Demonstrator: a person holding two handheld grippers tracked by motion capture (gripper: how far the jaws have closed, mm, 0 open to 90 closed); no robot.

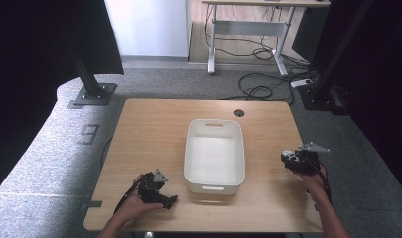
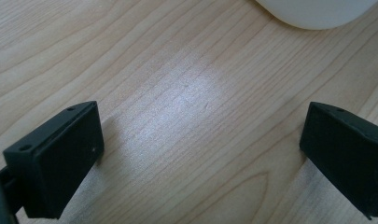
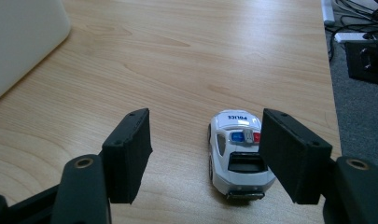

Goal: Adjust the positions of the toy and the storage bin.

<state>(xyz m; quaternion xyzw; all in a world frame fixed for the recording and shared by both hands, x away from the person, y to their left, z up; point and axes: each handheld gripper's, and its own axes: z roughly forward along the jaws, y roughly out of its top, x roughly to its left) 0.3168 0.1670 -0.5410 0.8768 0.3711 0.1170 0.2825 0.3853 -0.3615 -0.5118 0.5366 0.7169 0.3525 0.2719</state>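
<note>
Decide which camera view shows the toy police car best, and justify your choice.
The right gripper view: the toy police car stands on the table between the open right gripper, its roof lights and lettering legible. In the high view, the right gripper hides it.

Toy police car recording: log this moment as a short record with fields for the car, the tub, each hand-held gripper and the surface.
car: toy police car, white, on its wheels on the table, between the open jaws of the right hand-held gripper, nearer one jaw, not clamped
tub: white tub, mid-table, nothing visible inside
left hand-held gripper: open, low over bare wood near the tub's corner
surface: wooden table
</note>
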